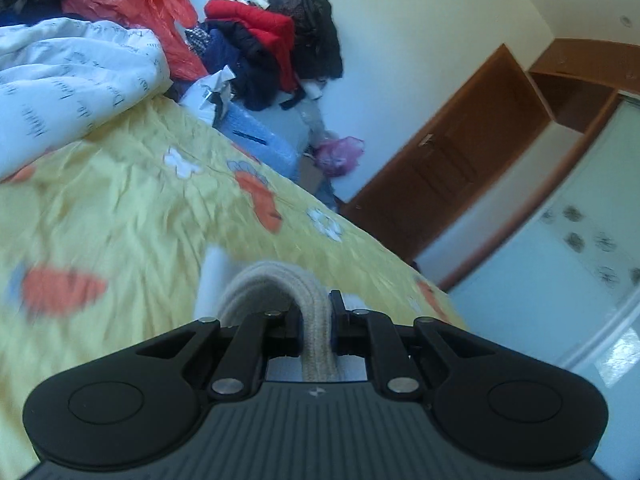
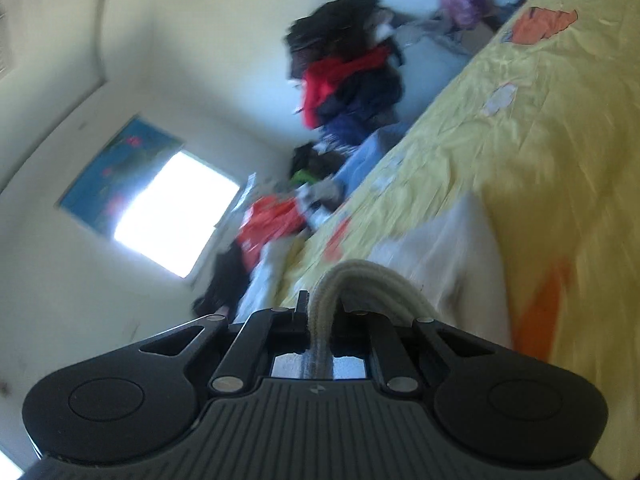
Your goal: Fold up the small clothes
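Cream ribbed hem of a small garment (image 1: 316,320) is pinched between the fingers of the left gripper (image 1: 315,330), which are pressed together on it; the thick edge arches up out of the jaws and curves away to the left of them, and paler cloth of the same piece hangs blurred just ahead. Beyond and left of the fingers spreads a yellow bedspread (image 1: 120,208) printed with orange and white flowers, with a white quilt with script lettering (image 1: 68,84) bunched at its far left. Further ahead, past the bed's edge, a heap of clothes (image 1: 276,40) in red, navy and black is stacked against the wall beside an orange plastic bag (image 1: 160,12). To the right of the fingers stands a brown wooden door (image 1: 452,156).

The right gripper (image 2: 320,320) likewise has its fingers closed on the cream ribbed edge (image 2: 320,320) of the garment, which loops up from the jaws and bends off to the right of them, where the pale body of the piece (image 2: 444,256) lies against the bedspread (image 2: 540,128). Left of the fingers are a bright window (image 2: 176,216) and a blue picture around it. Ahead of them the clothes heap (image 2: 348,80) shows blurred, and the bedspread fills the right side.
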A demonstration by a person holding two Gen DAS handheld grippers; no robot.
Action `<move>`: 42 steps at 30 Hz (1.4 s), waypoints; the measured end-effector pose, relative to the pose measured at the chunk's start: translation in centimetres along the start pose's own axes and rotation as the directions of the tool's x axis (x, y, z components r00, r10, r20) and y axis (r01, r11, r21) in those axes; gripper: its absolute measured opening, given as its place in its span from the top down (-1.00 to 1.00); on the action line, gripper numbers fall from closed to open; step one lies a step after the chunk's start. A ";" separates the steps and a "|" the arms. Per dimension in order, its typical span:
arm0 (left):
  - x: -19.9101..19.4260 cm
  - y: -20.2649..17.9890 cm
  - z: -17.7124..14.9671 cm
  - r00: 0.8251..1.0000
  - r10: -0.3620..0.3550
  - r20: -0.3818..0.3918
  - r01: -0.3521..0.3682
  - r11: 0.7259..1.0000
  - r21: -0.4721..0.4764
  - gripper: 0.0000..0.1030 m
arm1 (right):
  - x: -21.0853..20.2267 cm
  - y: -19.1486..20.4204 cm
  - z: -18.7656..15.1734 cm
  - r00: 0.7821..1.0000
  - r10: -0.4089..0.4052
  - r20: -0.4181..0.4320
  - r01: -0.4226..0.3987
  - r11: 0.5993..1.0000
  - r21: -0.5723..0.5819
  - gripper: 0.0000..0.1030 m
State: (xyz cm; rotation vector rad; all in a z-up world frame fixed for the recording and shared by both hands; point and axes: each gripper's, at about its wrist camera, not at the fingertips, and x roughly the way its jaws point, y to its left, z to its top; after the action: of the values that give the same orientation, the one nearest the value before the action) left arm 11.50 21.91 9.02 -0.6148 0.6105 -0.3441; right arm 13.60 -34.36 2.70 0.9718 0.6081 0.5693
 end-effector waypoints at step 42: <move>2.3 0.4 -13.1 0.960 0.252 0.119 -0.205 0.928 -0.313 -0.78 | 0.8 -1.8 -11.7 0.938 -0.310 0.155 0.299 0.950 0.087 -0.19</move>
State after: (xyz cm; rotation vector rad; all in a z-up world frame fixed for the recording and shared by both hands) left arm 5.15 15.47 -0.77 -0.8425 0.5796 0.0196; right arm 6.35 -27.86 -4.02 0.9498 0.6141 0.1913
